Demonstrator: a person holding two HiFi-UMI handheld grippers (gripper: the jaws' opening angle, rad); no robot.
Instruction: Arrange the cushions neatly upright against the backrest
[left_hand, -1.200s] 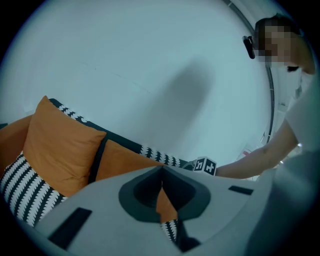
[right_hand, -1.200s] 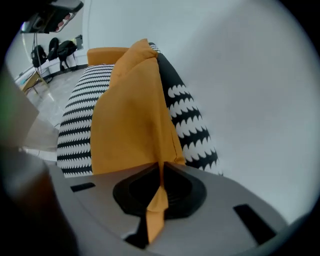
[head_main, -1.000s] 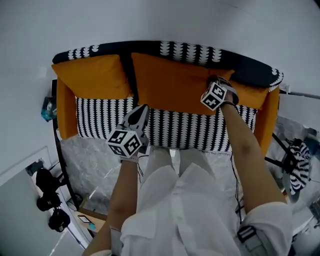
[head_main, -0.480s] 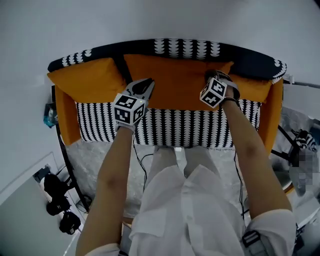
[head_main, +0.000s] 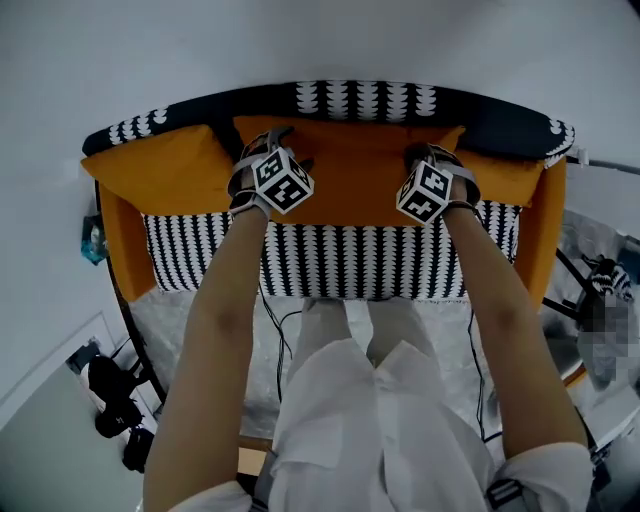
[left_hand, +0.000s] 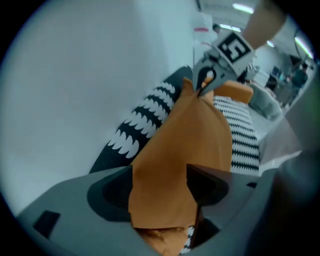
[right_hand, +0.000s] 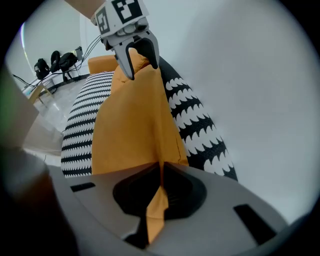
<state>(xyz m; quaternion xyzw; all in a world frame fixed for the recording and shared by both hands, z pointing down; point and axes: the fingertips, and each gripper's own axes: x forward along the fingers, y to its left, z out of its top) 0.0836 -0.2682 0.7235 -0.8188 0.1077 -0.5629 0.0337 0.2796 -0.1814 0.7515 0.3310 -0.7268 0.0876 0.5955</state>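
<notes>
On the sofa (head_main: 350, 262) below us, three orange cushions stand in a row along the black-and-white patterned backrest (head_main: 360, 98). The middle cushion (head_main: 350, 185), the widest of the three, stands upright against the backrest, and both of our tongs are at its top edge.

The right tongs (right_hand: 161, 169) are closed on its upper right corner, with a fold of orange fabric pinched flat between the jaws. The left tongs (left_hand: 160, 184) have just been opening. Their jaws now stand wide apart with the cushion's upper left corner between them, and we cannot tell whether the pads touch the fabric. Both tongs point steeply downward, with our bare forearms reaching over the striped seat.

The left cushion (head_main: 160, 170) leans in the corner by the orange left armrest (head_main: 118, 240), just beside the middle one. The right cushion (head_main: 510, 180) sits lower in the corner by the right armrest (head_main: 548, 240), and our right hand hides its inner end.
</notes>
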